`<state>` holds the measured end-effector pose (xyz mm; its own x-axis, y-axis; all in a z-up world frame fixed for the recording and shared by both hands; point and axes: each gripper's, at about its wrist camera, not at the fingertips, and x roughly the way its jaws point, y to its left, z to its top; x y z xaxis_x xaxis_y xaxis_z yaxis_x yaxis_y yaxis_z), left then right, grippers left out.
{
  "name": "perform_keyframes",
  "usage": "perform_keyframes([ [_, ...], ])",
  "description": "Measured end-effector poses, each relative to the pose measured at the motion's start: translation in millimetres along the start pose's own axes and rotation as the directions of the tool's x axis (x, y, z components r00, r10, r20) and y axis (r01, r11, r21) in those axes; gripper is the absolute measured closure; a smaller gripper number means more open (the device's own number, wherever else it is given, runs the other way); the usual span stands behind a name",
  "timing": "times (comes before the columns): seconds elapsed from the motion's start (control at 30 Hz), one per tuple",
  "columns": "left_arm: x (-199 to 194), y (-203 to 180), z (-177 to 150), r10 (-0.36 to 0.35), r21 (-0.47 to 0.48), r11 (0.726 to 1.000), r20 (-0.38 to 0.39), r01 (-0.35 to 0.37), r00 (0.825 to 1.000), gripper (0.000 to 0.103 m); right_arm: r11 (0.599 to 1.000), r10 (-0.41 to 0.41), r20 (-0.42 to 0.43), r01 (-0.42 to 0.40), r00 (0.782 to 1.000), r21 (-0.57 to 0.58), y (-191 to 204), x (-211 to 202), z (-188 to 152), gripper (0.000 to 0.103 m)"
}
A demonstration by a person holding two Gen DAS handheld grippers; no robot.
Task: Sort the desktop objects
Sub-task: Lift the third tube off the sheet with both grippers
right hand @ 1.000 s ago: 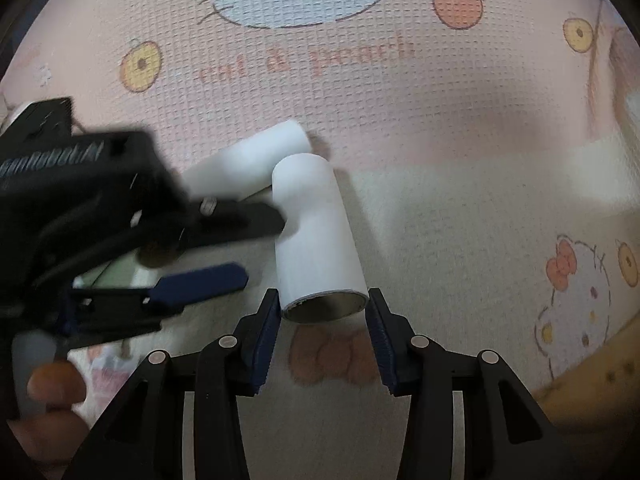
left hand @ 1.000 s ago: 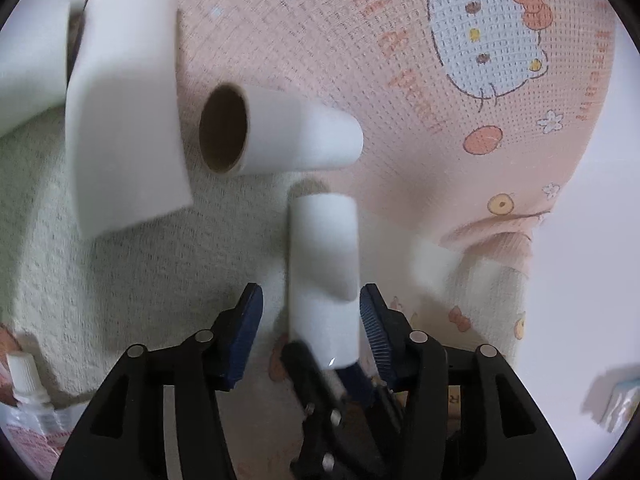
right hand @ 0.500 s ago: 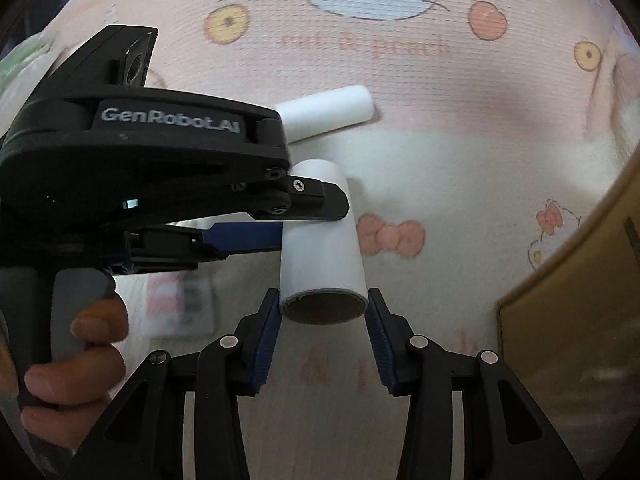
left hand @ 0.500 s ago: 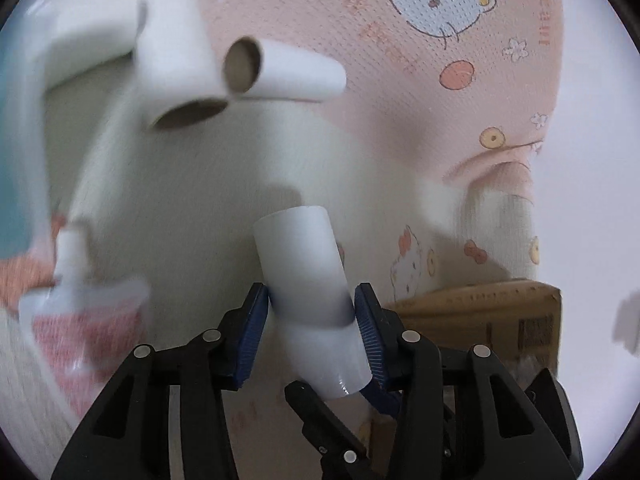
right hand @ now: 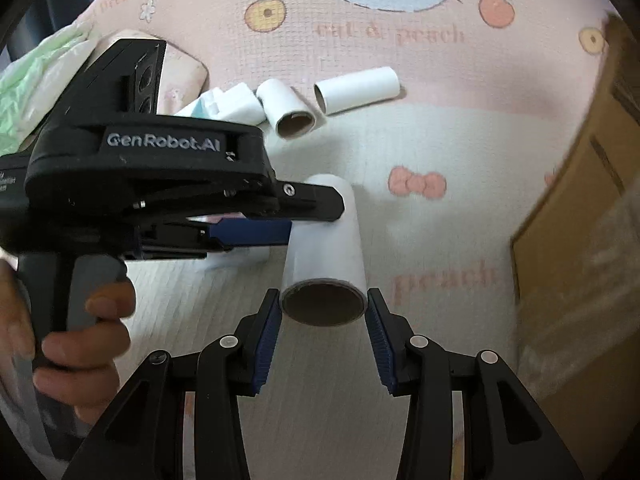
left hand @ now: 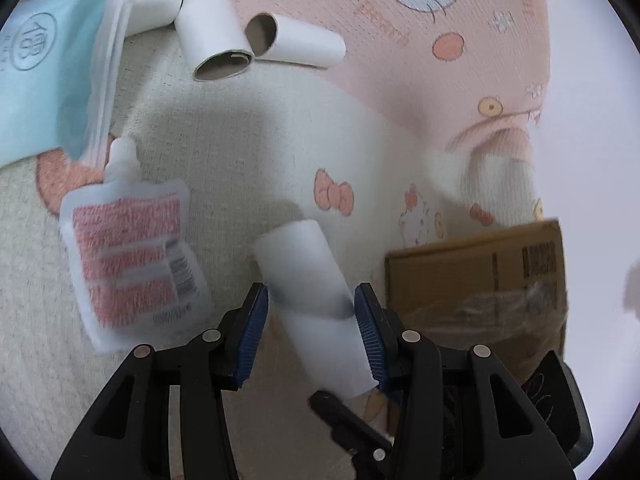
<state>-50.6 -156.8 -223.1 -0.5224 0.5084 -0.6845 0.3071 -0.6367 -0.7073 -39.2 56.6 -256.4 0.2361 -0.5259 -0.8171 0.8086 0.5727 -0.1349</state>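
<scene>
Both sets of fingers pinching one white cardboard tube (left hand: 316, 304): left gripper (left hand: 310, 334) clamped across its far half, right gripper (right hand: 322, 338) clamped at the open near end (right hand: 323, 305), blue pads tight on the wall. Tube up off the Hello Kitty blanket (right hand: 400, 128) now, tilted, carried clear of the spot where it lay a second ago against its neighbours. Left behind on the blanket: two more white tubes (right hand: 290, 108) (right hand: 356, 89) lying side by side near the pink edge, ends open. Newly in sight since a second back: a spouted refill pouch (left hand: 132, 256) with pink print flat just left of the left fingers, a pale blue packet (left hand: 44, 68) beyond it. Brown cardboard box (left hand: 480, 280) also in view now, close on the right, its corner near the held tube. Hand (right hand: 76, 340) wrapped round the left gripper's handle.
</scene>
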Motion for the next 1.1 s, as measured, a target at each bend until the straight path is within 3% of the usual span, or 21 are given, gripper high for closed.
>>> perform_keyframes([
  [0.1,-0.6,-2.7,-5.0,0.044,0.023,0.999,-0.005,-0.044,0.999,0.053,0.999,-0.005,0.0,0.005,1.0,-0.035,1.8,-1.9,-4.7,0.063],
  [0.27,0.4,-4.3,-3.4,-0.005,0.006,1.0,-0.017,0.005,1.0,0.042,0.998,0.042,0.01,-0.042,0.999,-0.036,6.0,-7.1,-3.2,0.062],
  [0.5,11.8,4.9,-3.3,0.004,-0.033,0.999,-0.049,-0.006,0.999,0.042,0.997,0.068,-0.031,-0.068,0.997,-0.022,-3.0,11.4,-1.2,0.06],
  [0.63,19.1,15.7,-4.9,-0.012,-0.094,0.996,-0.066,0.006,0.998,0.042,0.982,0.175,-0.085,-0.168,0.981,0.083,-19.2,22.4,4.5,0.059],
  [0.77,18.6,15.6,-4.4,-0.047,-0.096,0.995,-0.059,0.041,0.997,0.042,0.975,0.211,-0.103,-0.202,0.972,0.088,-24.0,27.4,8.6,0.059],
  [0.8,19.9,15.5,-4.4,-0.044,-0.097,0.995,-0.062,0.038,0.997,0.043,0.975,0.216,-0.112,-0.209,0.97,0.079,-23.1,29.1,9.8,0.059],
  [0.87,21.3,16.1,-5.0,-0.044,-0.102,0.994,-0.056,0.038,0.997,0.054,0.975,0.219,-0.133,-0.214,0.967,0.053,-19.6,33.0,11.0,0.059],
  [1.1,25.8,9.2,-11.3,-0.055,-0.069,0.996,-0.084,0.049,0.995,0.056,0.979,0.181,-0.187,-0.196,0.965,-0.064,-5.3,44.7,15.6,0.059],
])
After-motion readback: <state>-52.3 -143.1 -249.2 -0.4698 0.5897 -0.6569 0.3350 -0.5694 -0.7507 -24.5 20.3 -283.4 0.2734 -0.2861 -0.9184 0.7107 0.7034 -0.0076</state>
